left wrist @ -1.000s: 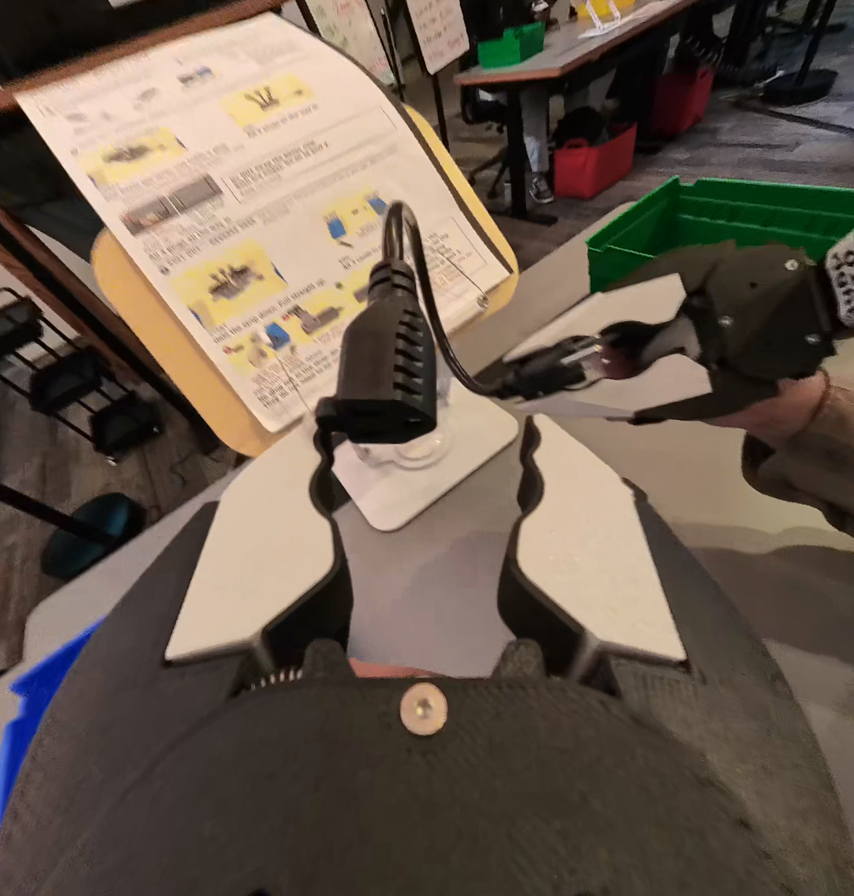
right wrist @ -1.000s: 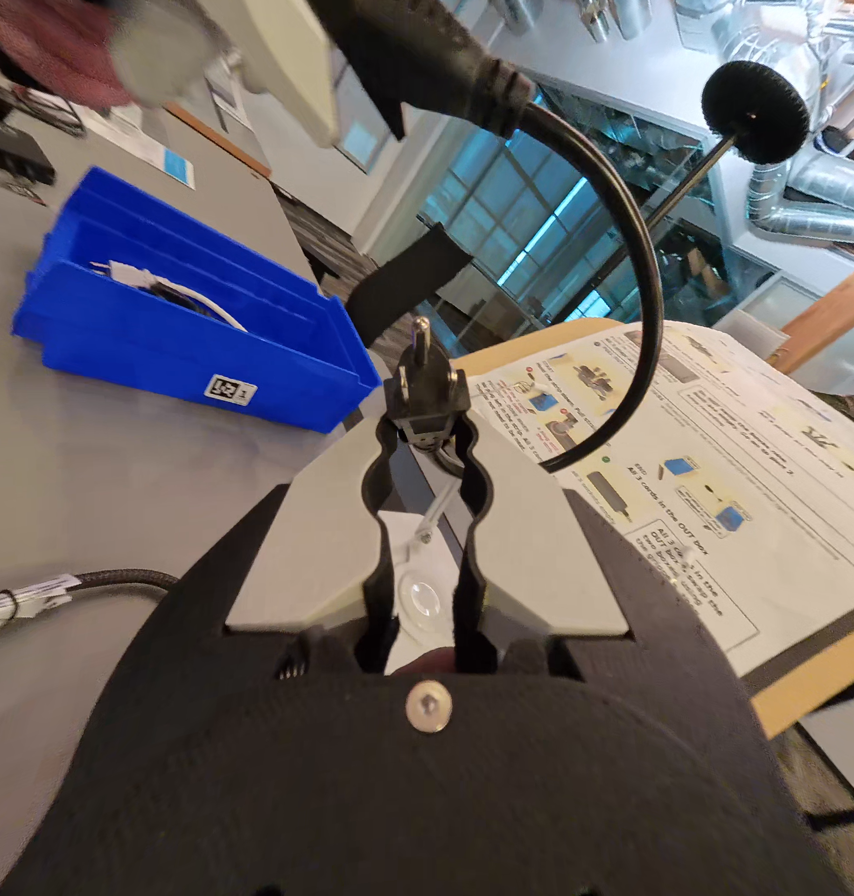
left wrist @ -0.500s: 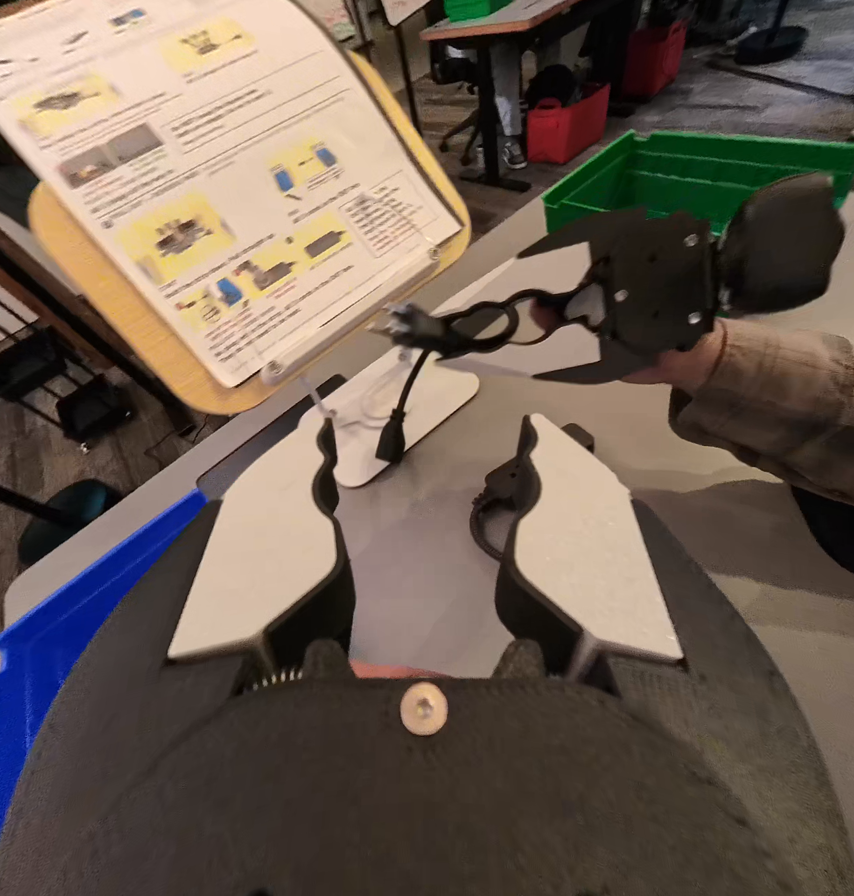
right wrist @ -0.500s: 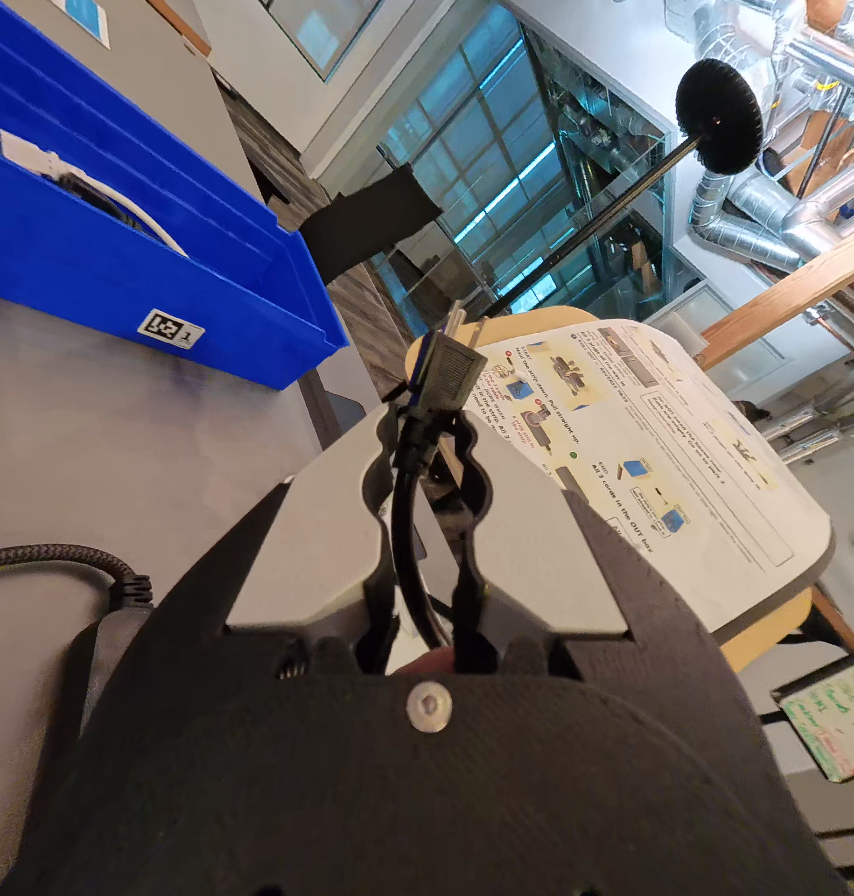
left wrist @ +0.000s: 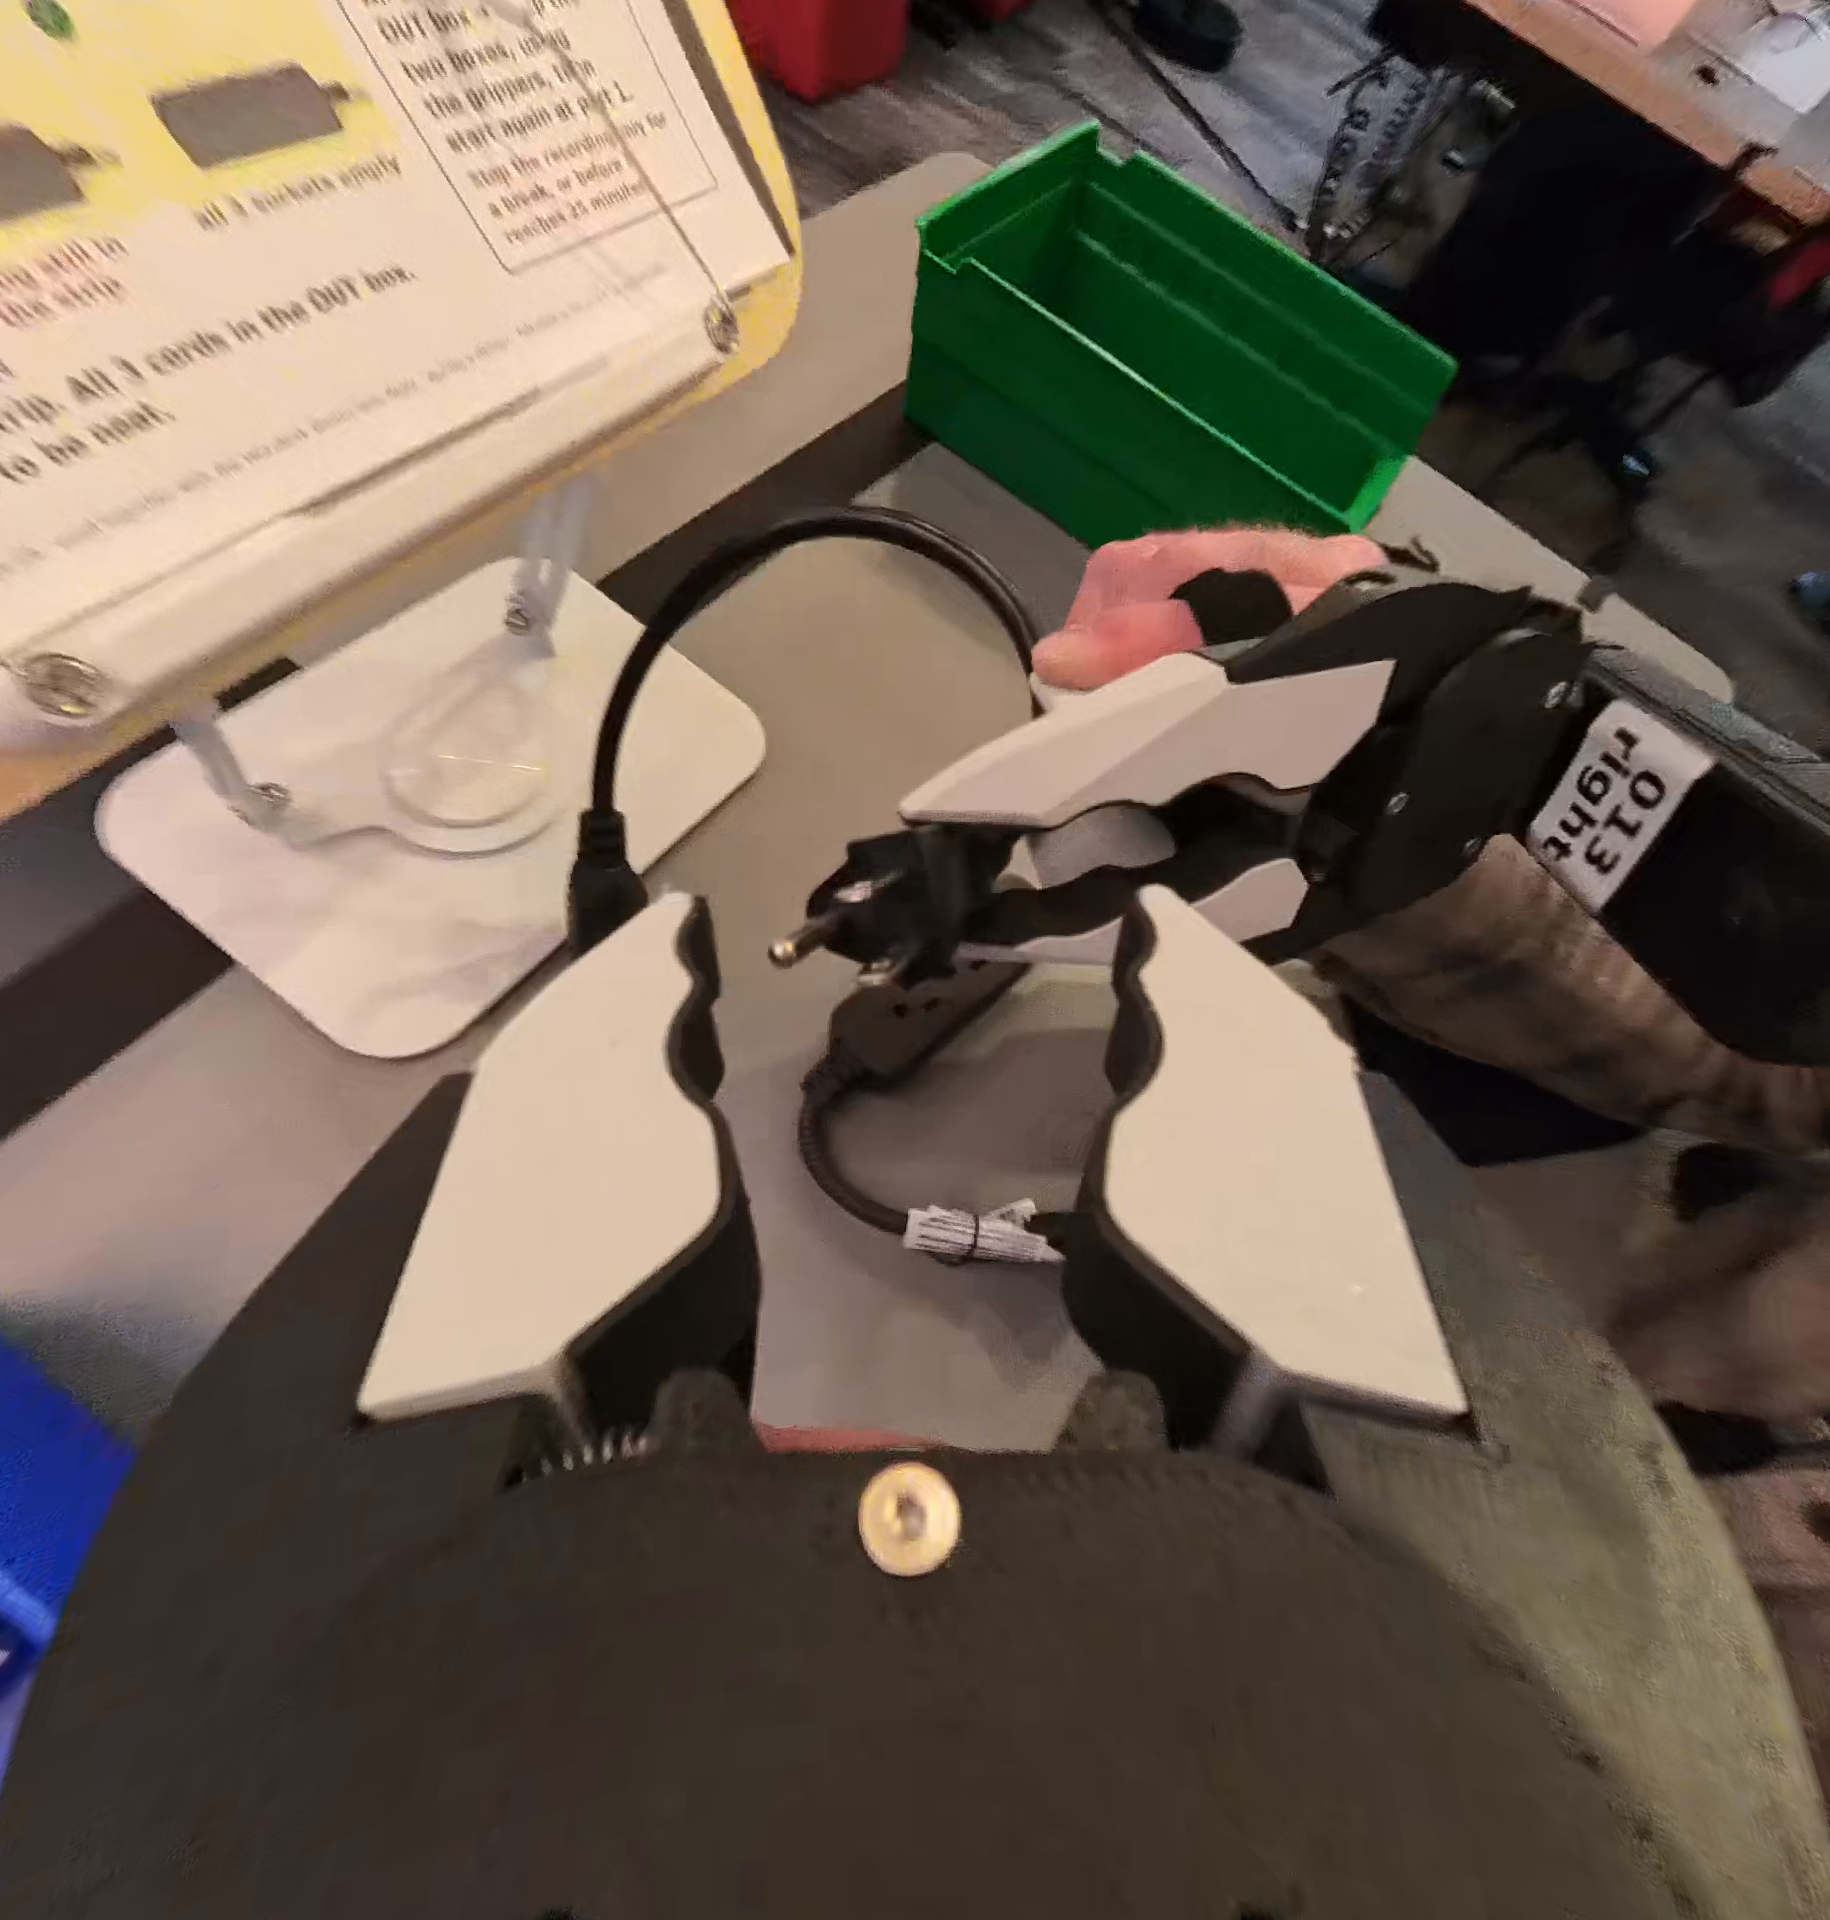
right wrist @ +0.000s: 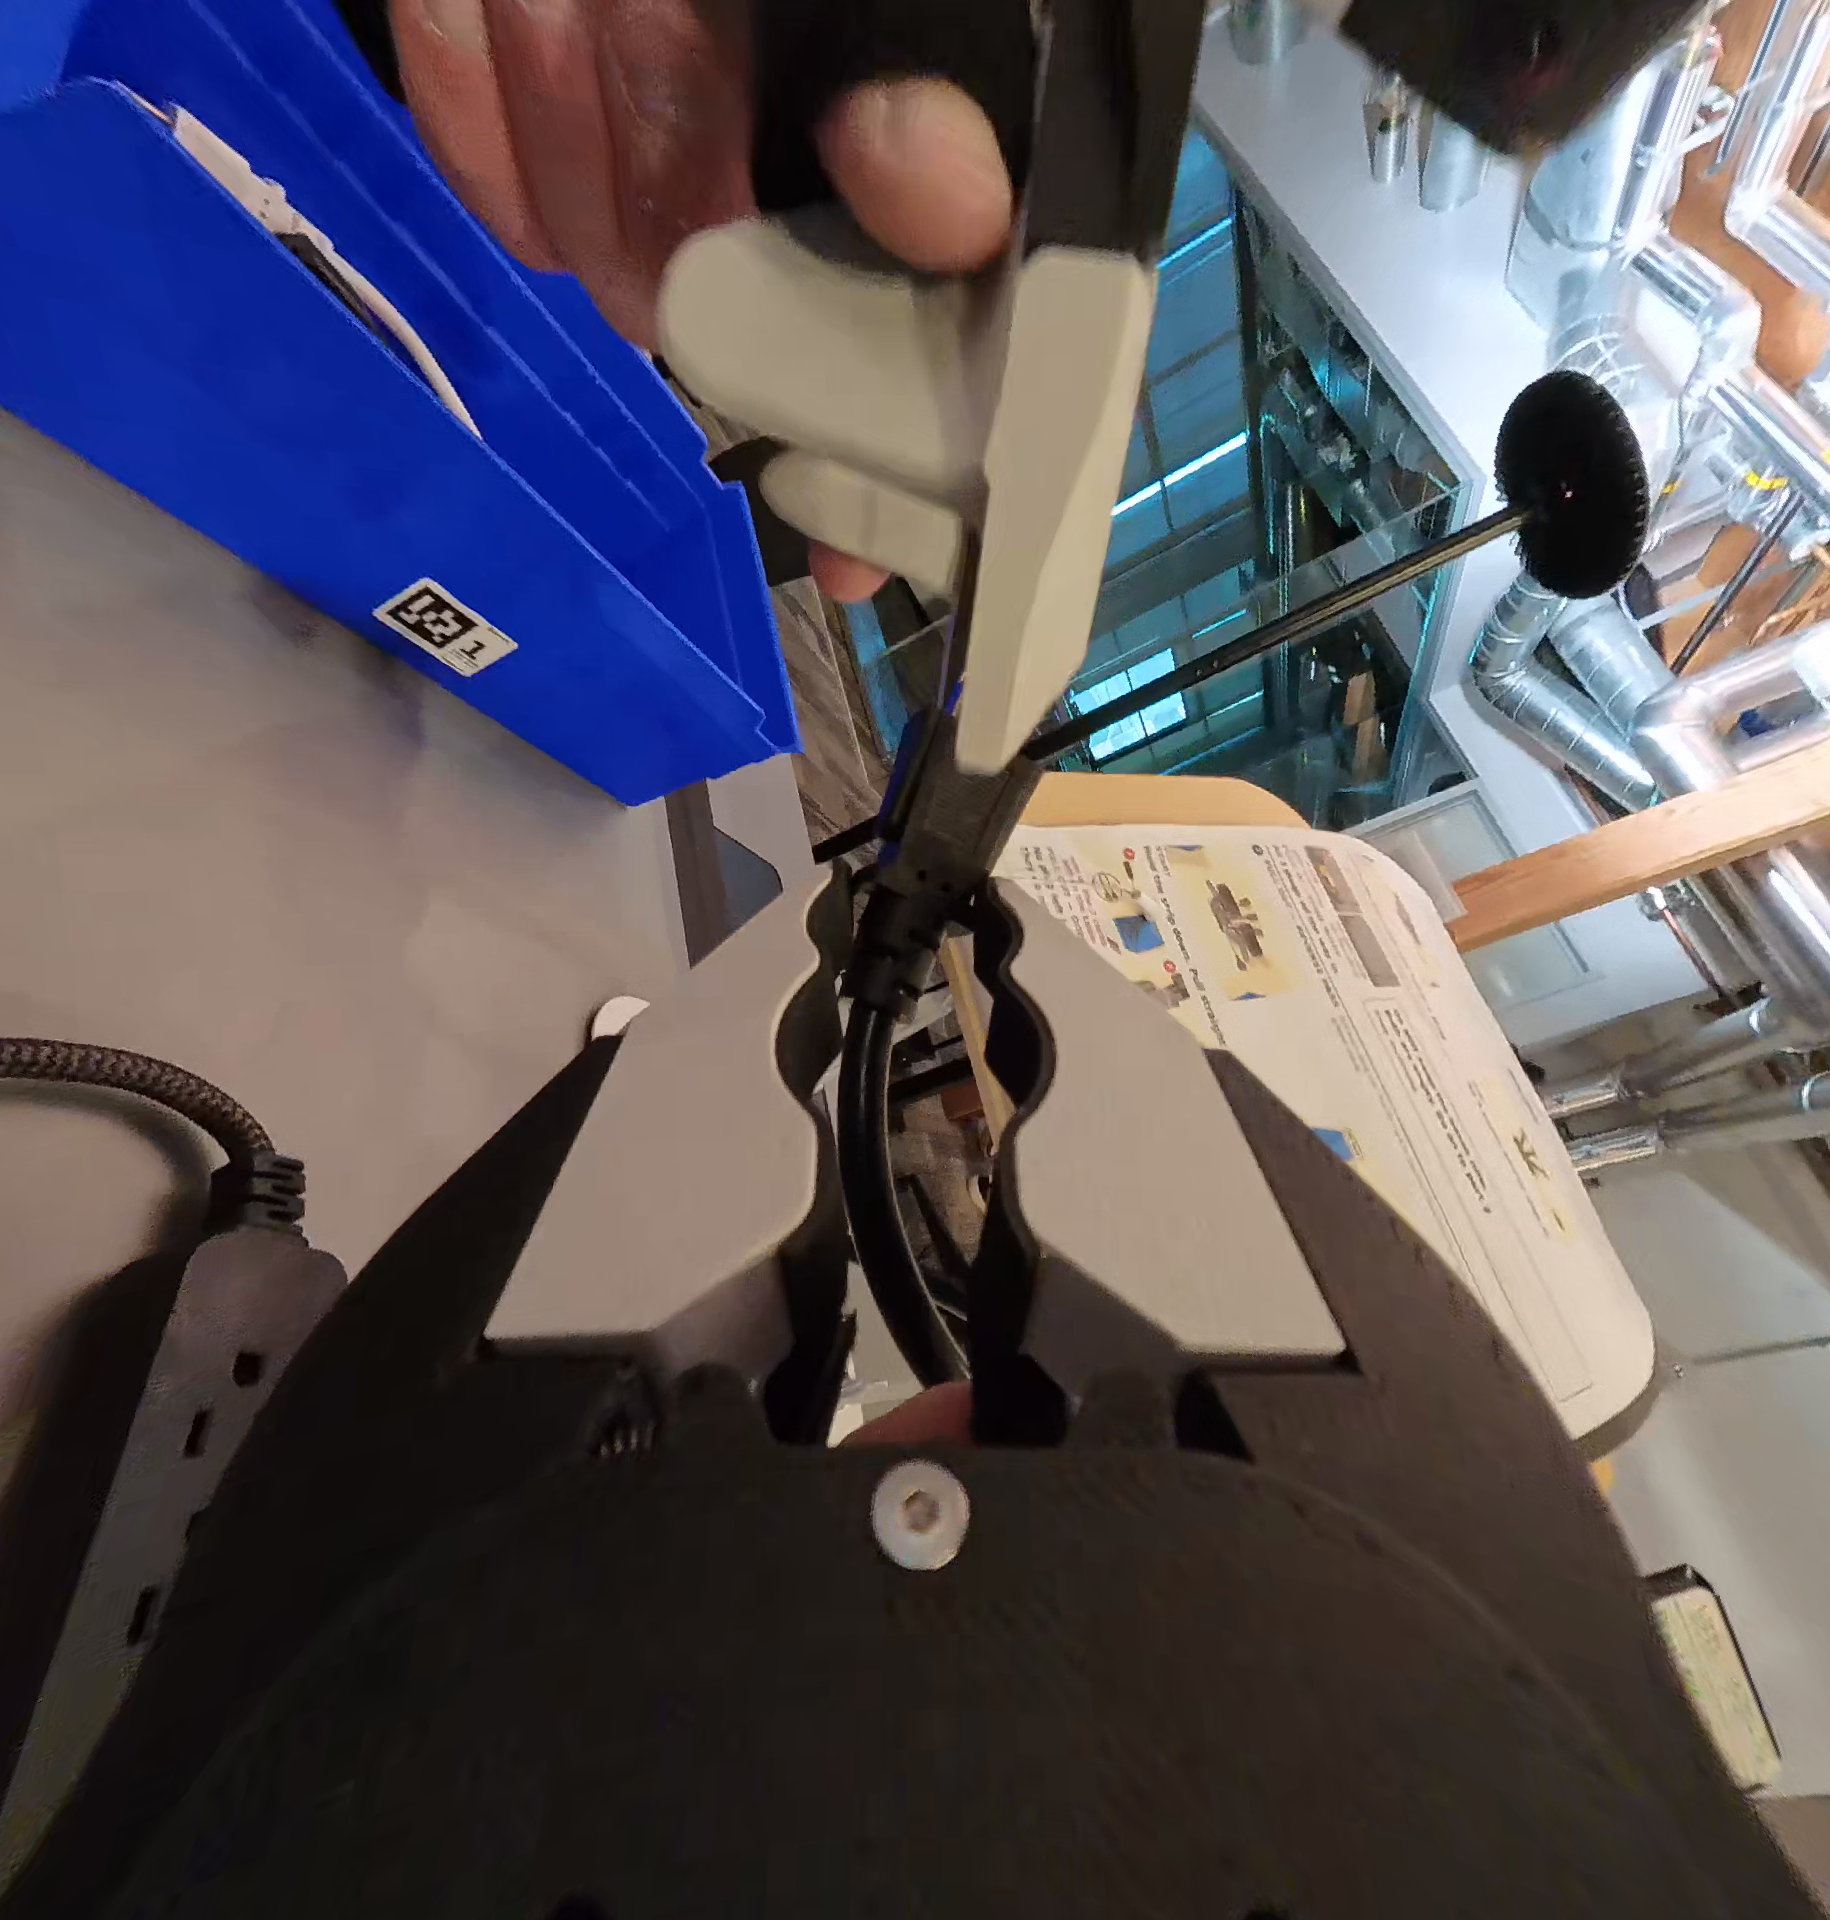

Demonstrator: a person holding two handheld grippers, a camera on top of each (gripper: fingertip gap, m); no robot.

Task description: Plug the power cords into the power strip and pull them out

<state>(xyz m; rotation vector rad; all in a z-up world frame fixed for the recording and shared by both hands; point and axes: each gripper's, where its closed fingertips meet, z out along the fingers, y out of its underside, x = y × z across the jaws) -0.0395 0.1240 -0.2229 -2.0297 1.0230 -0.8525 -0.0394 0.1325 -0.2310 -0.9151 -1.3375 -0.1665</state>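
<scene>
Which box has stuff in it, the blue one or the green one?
The blue box. A white cable lies inside it. The green box, at the table's far corner, looks empty in the part the left view shows.

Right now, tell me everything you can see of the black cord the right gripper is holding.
The short black power cord looks rubbery. Its pronged plug is pinched at the tip of the right gripper, pins pointing sideways above the power strip. The cable arches up and over to a socket end behind the left gripper's open fingers.
</scene>
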